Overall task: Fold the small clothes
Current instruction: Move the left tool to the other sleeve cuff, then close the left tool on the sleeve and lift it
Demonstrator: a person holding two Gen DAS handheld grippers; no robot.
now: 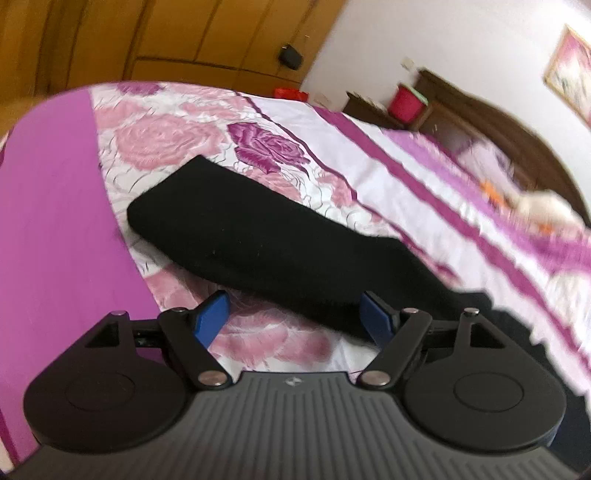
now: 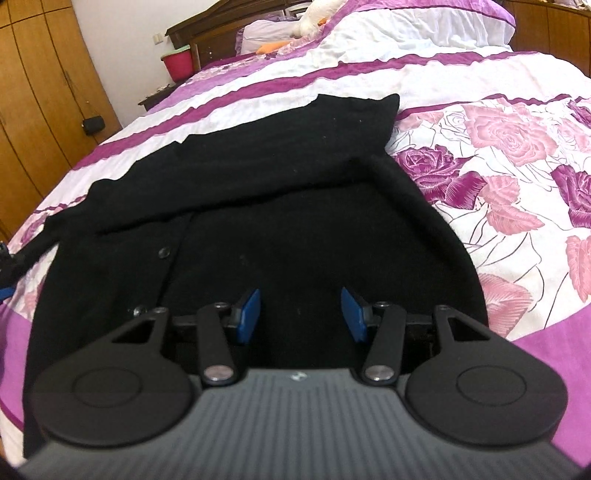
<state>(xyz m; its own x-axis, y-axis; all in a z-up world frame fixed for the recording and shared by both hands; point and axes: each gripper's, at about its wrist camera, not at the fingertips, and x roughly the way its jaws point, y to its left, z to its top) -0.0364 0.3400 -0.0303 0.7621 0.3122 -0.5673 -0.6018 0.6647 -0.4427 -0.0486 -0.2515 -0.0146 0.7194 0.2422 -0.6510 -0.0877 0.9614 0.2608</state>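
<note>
Your black cardigan [image 2: 258, 206] lies flat on the bed [image 2: 480, 177], over its rose-printed cover, and everything else is placed here against it. Its button placket runs down the near left part, and one sleeve is laid across the body toward the roses on the right. Your right tongs [image 2: 300, 314] hover just over the cardigan's near hem, blue pads parted with only black knit showing between them, pinching nothing. Your left tongs [image 1: 295, 317] sit at the other side of the cardigan, spread wide, with the edge of a black sleeve [image 1: 258, 236] passing in front of the right-hand pad; whether that pad touches the cloth cannot be told. Beyond the cardigan, toward the headboard [image 2: 221, 26], a white stuffed toy [image 2: 317, 14] with orange parts rests near the pillow. Beside the headboard a red bucket [image 2: 179, 62] stands on a dark bedside stand. Left of the cardigan, off the bed, wooden wardrobe doors [image 2: 37, 92] line the wall with a small black bag [image 2: 92, 124] hanging on them. Nothing lies on the cardigan itself
</note>
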